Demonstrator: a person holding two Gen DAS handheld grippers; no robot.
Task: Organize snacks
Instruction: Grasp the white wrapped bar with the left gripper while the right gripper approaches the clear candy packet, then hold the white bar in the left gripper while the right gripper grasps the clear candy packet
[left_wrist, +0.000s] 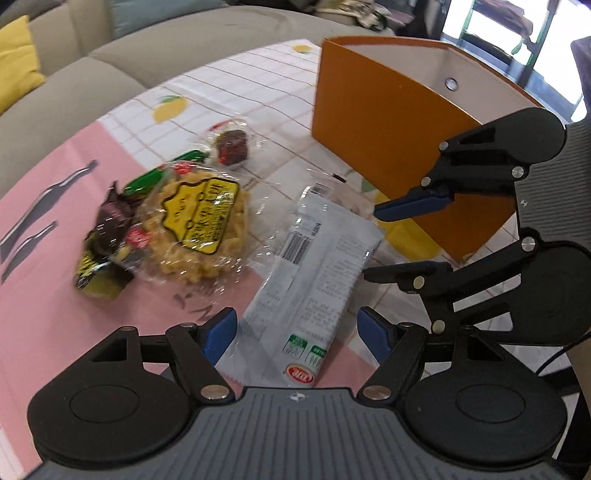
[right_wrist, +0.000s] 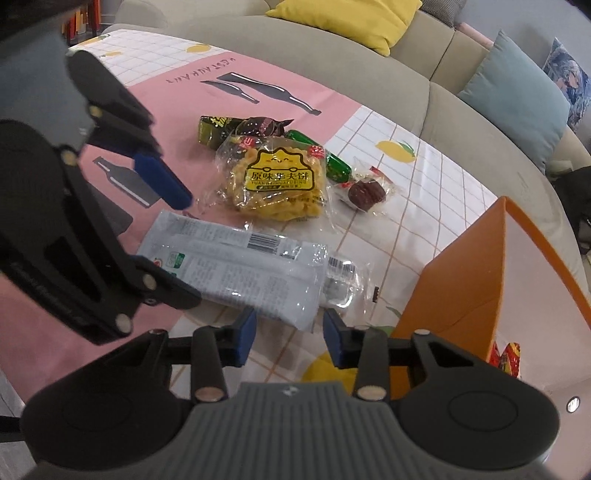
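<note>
A long grey-white snack packet (left_wrist: 314, 266) (right_wrist: 243, 269) lies flat on the tablecloth. My left gripper (left_wrist: 297, 338) is open and straddles its printed end, blue pads on either side without pressing. My right gripper (right_wrist: 290, 341) is open, narrower, with the packet's clear end just ahead between its pads; nothing is squeezed. In the left wrist view the right gripper (left_wrist: 371, 243) sits at that end, beside the orange box (left_wrist: 388, 147). In the right wrist view the left gripper (right_wrist: 188, 247) is over the other end.
A yellow waffle packet (right_wrist: 280, 177), dark candy wrappers (right_wrist: 243, 129), green candies (right_wrist: 332, 162) and a brown cake in clear wrap (right_wrist: 365, 194) lie behind. The open orange box (right_wrist: 465, 288) holds a red wrapper (right_wrist: 508, 356). A sofa (right_wrist: 461, 110) curves around the table.
</note>
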